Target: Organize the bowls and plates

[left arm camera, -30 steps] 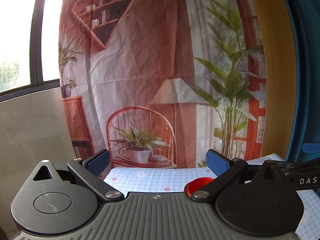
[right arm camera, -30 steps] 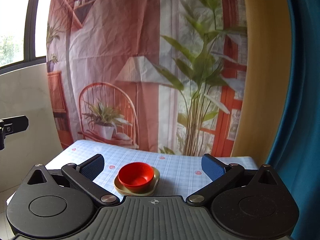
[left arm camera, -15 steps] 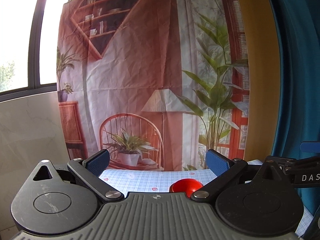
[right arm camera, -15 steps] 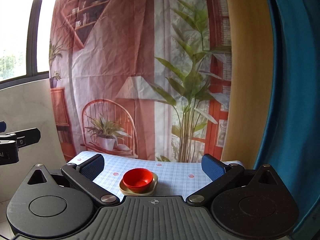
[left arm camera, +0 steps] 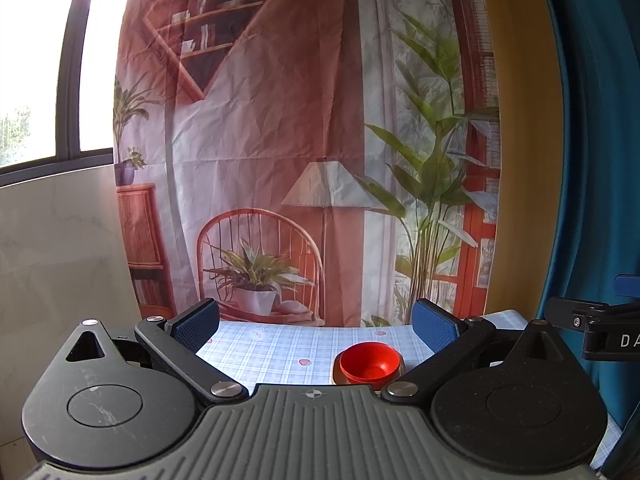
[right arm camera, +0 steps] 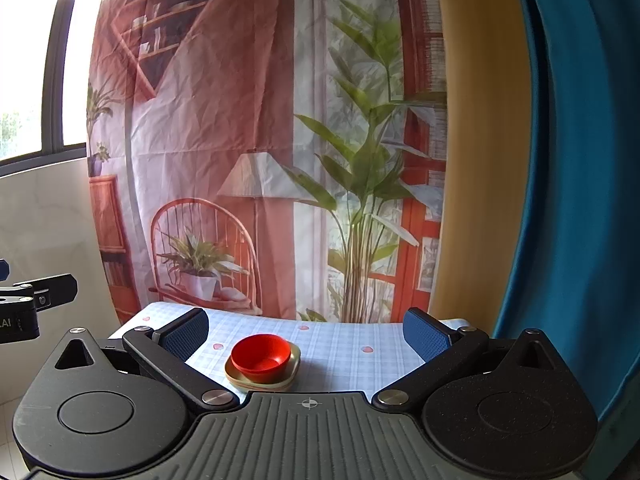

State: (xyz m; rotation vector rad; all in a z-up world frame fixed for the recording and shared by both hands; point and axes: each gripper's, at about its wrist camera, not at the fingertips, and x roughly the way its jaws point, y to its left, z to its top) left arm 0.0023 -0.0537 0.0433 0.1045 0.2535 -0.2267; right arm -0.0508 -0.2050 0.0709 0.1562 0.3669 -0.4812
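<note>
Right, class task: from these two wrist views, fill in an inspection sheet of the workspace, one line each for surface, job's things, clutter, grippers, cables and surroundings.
Surface: table under a pale blue checked cloth with small pink marks.
Job's things: red bowl sits upright in a stack of tan plates.
Clutter: nothing seen.
Grippers: left gripper and right gripper both open, empty, held short of the bowl.
Cables: nothing seen.
Surroundings: printed backdrop behind the table, window at left, blue curtain at right.
</note>
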